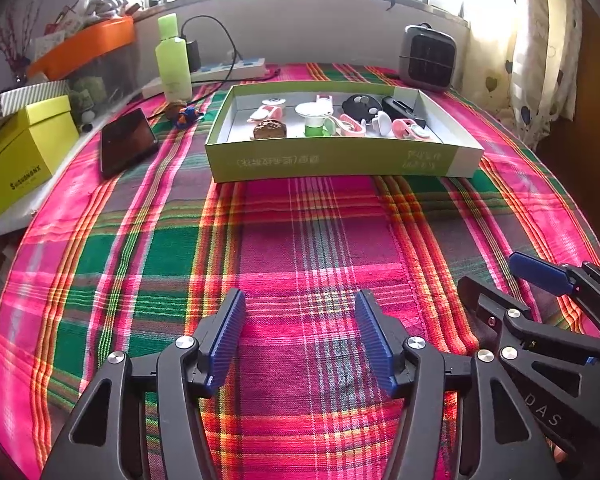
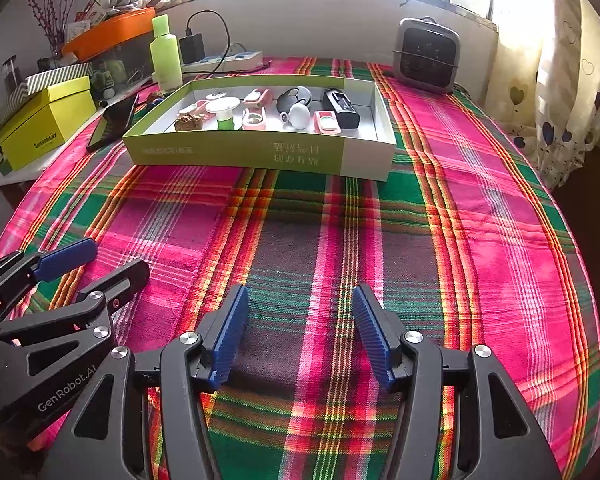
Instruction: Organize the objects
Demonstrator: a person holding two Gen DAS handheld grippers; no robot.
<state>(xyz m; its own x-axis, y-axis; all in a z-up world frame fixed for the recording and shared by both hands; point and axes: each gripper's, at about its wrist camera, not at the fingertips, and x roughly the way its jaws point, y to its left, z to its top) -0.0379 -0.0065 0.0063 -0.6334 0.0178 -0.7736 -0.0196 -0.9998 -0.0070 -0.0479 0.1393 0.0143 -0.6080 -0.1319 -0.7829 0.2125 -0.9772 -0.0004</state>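
Note:
A shallow green and white cardboard box (image 1: 340, 158) (image 2: 260, 152) stands on the plaid tablecloth at the far middle. It holds several small items: pink clips, a white and green cup-like piece (image 1: 315, 117), a brown lump (image 1: 270, 129), a black round device (image 2: 295, 97), a black rectangular case (image 2: 341, 107). A small blue and brown toy (image 1: 184, 114) lies left of the box. My left gripper (image 1: 300, 340) is open and empty above the near cloth. My right gripper (image 2: 300, 334) is open and empty, beside the left one.
A black phone (image 1: 127, 142), a green bottle (image 1: 173, 58), a power strip with charger (image 1: 236, 70), a yellow box (image 1: 20, 156) and an orange tray (image 1: 88, 44) stand at the left. A grey heater (image 1: 427, 58) stands at the back right. Curtains (image 2: 560, 100) hang on the right.

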